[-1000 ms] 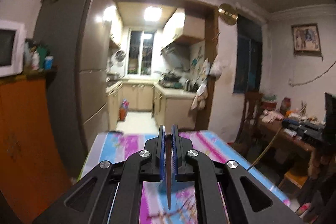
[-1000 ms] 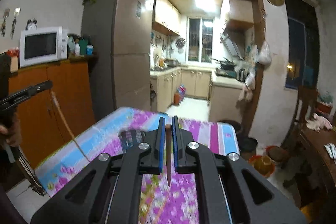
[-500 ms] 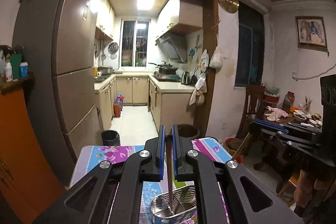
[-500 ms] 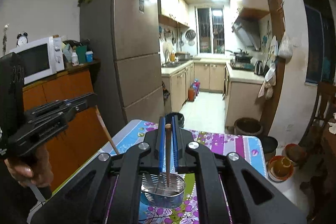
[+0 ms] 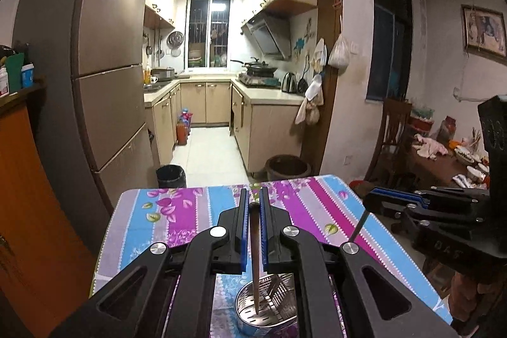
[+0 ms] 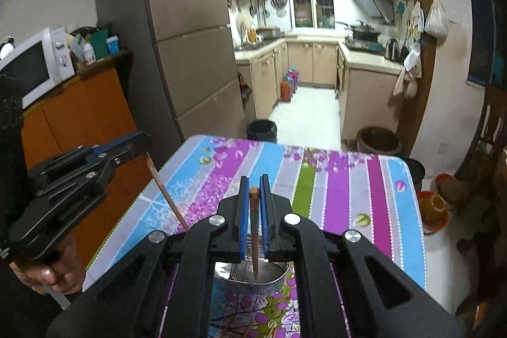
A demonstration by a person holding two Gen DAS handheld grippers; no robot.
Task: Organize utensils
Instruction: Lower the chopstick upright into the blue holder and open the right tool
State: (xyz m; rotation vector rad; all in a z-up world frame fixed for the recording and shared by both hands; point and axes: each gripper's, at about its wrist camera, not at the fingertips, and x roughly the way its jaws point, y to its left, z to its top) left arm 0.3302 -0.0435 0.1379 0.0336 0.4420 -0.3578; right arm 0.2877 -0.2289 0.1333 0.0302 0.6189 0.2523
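Observation:
My left gripper (image 5: pixel 252 198) is shut on a brown chopstick (image 5: pixel 254 255), whose tip hangs inside a perforated metal utensil holder (image 5: pixel 275 306) on the table. The right gripper (image 6: pixel 253 182) is shut on a second brown chopstick (image 6: pixel 254 230), and its tip hovers over the same metal holder (image 6: pixel 279 277). Each gripper shows in the other's view: the right gripper (image 5: pixel 396 200) at the right with its thin stick slanting down, the left gripper (image 6: pixel 136 141) at the left with its chopstick (image 6: pixel 164 189). A hand (image 6: pixel 47 271) holds the left gripper's handle.
The table wears a striped floral cloth (image 6: pixel 348 179). Left of it stand an orange cabinet (image 6: pixel 79 116) with a microwave (image 6: pixel 31 65) and a tall fridge (image 6: pixel 190 37). A black bin (image 5: pixel 171 175) and a brown pot (image 5: pixel 288 168) sit on the floor beyond; a cluttered side table (image 5: pixel 443 157) is at right.
Both grippers have travelled forward over the table and tipped downward. The metal holder has come into view under both chopstick tips, and each gripper now appears closer in the other's view.

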